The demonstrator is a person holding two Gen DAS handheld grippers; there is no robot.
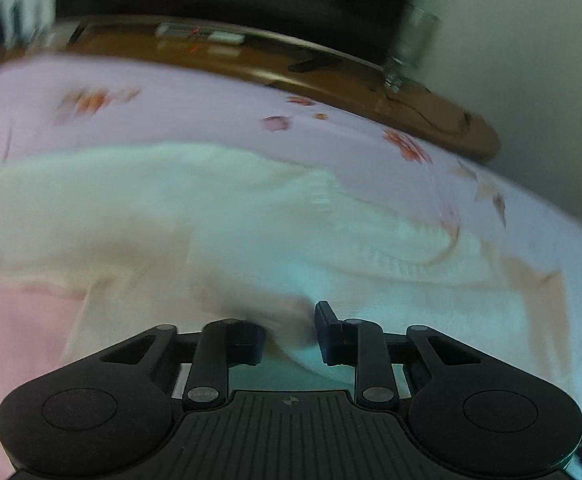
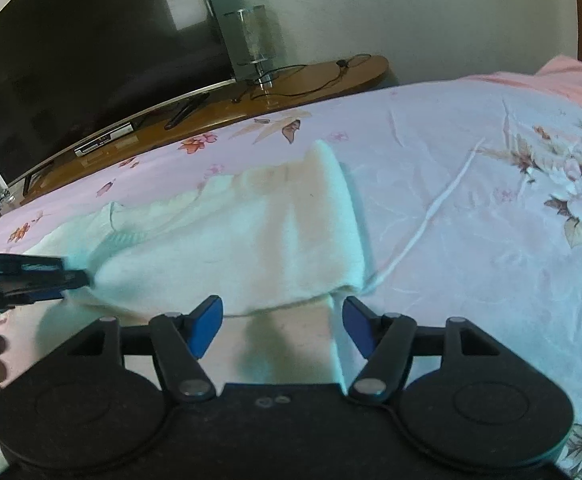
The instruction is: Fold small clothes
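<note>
Nearest us, the right hand-held gripper [image 2: 282,326] stands open over the near hem of the white knit garment [image 2: 251,232], which lies on the floral bedsheet [image 2: 471,200]. Our left hand-held gripper [image 1: 289,330] pinches a fold of the garment. We advise lifting evenly and aligning edges before releasing.

Left gripper [image 1: 291,330] jaws pinched nearly together; right gripper [image 2: 282,326] jaws spread wide.

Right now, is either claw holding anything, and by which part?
The left claw pinches a fold of the white knit sweater near its ribbed cuff. The right claw is open, holding nothing.
</note>
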